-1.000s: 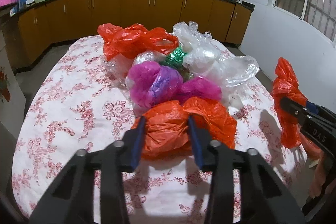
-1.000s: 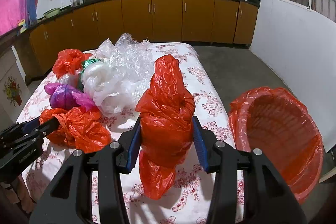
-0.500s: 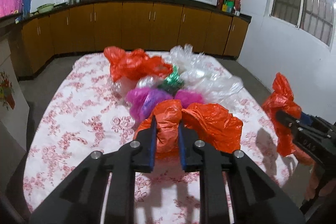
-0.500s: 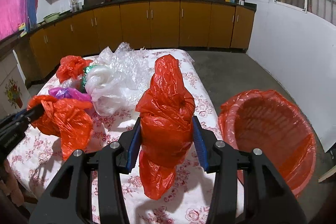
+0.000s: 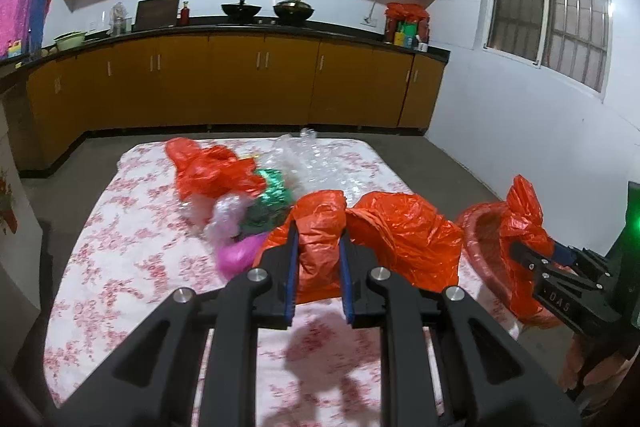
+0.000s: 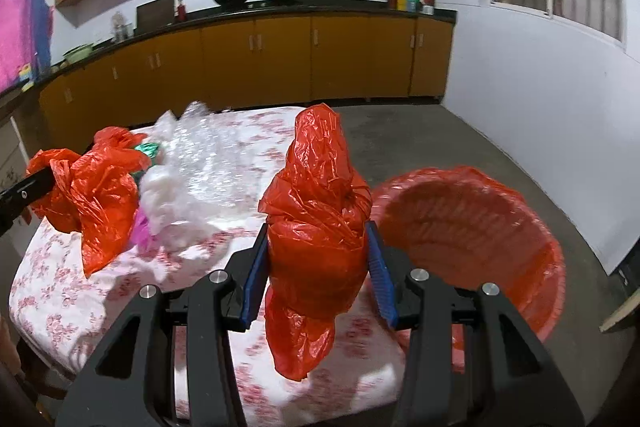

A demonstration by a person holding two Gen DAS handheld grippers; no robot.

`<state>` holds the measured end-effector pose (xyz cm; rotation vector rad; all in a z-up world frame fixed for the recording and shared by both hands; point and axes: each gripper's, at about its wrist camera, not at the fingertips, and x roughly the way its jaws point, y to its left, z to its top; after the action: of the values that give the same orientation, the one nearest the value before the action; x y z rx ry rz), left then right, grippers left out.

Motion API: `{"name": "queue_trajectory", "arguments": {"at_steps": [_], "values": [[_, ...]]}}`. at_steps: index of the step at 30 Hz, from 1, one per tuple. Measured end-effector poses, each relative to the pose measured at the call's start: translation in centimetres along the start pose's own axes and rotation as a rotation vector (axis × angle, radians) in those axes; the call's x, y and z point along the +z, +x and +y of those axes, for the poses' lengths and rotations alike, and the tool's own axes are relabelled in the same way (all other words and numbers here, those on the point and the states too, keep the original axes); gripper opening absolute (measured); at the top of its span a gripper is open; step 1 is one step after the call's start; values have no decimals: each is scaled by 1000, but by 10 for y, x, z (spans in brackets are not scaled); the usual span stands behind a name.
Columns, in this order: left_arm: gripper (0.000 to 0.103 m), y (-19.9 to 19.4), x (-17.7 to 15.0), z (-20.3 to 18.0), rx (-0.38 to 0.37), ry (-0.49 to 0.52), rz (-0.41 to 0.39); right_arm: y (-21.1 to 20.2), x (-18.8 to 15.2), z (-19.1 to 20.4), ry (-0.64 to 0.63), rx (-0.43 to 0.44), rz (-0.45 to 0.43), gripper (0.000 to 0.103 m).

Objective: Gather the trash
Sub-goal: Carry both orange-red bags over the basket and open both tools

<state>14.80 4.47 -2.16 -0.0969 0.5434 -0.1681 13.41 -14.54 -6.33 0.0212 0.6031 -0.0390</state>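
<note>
My left gripper [image 5: 318, 239] is shut on a crumpled orange plastic bag [image 5: 384, 231], lifted off the floral tablecloth [image 5: 132, 235]; the same bag [image 6: 92, 199] hangs at the left of the right wrist view. My right gripper [image 6: 316, 247] is shut on a second orange bag [image 6: 320, 211], held upright above the table's right edge; that bag [image 5: 524, 227] shows at the right of the left wrist view. A bin lined with orange plastic [image 6: 468, 227] stands on the floor right of the table. More trash remains on the table: an orange bag [image 5: 208, 171], clear plastic [image 6: 208, 163], green [image 5: 272, 199] and pink [image 5: 236, 251] pieces.
Orange kitchen cabinets [image 5: 240, 83] with a dark counter run along the back wall. A white wall [image 6: 540, 107] and window close the right side. Grey floor [image 6: 420, 135] lies between the table, bin and cabinets. A hand [image 5: 580, 367] shows under the right gripper.
My left gripper closed on the near orange bag and lifted it off the table. The right gripper carried its orange bag to the right, nearer the bin.
</note>
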Motion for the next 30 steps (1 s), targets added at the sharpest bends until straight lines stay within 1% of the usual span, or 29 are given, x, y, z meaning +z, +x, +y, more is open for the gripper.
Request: {"name": "queue_trajectory", "arguments": {"at_steps": [5,13,20,24,30], "values": [[18,8,4,-21,-51,13,6,-7,0,-25,34,-44,-9,47],[18,29,11,-84,-169,74,17,-18,1,-68,104,-116,-26,47],[18,63,14,-136,-254,103,56,-23,4,-108,185,-168,-38,47],[18,85,15,-164,-289,110,80,-23,8,-133,246,-197,-46,47],[18,115,13,-198,-332,129,110,-20,13,-156,303,-216,-53,47]]}}
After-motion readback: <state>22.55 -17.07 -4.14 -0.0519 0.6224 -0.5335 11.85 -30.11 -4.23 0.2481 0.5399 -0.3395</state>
